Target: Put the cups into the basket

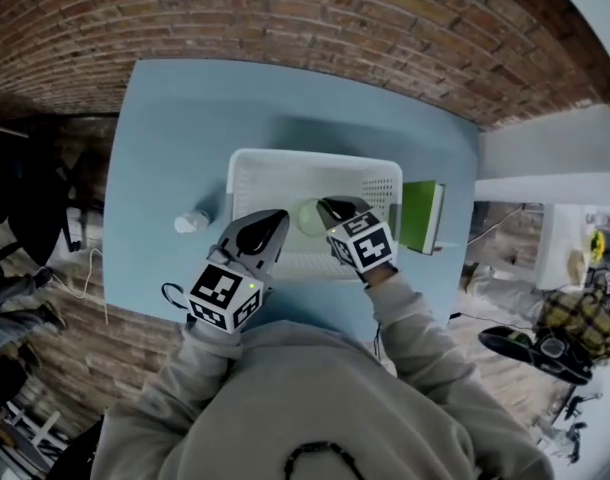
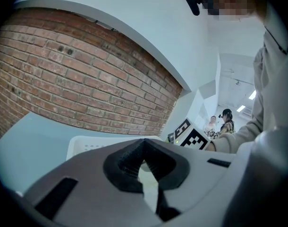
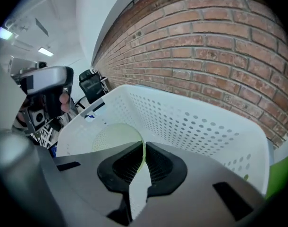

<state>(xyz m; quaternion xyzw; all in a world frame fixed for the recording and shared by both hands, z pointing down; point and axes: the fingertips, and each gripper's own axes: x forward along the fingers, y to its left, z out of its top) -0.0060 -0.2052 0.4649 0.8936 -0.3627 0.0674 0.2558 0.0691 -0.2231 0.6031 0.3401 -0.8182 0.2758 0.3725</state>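
Your tabletop (image 1: pixel 175 118) is a pale blue rectangle, bare over most of its far half. A white perforated basket (image 1: pixel 315 160) stands on it near the middle, with one long side toward you. Just beside the basket's right wall you have a green book (image 1: pixel 417 216); whether it lies flat or stands on edge can't be told. Left of the basket and apart from it, a small pale cup (image 1: pixel 192 221) rests on the bare surface. At your near left edge a thin dark cable (image 1: pixel 169 293) loops.
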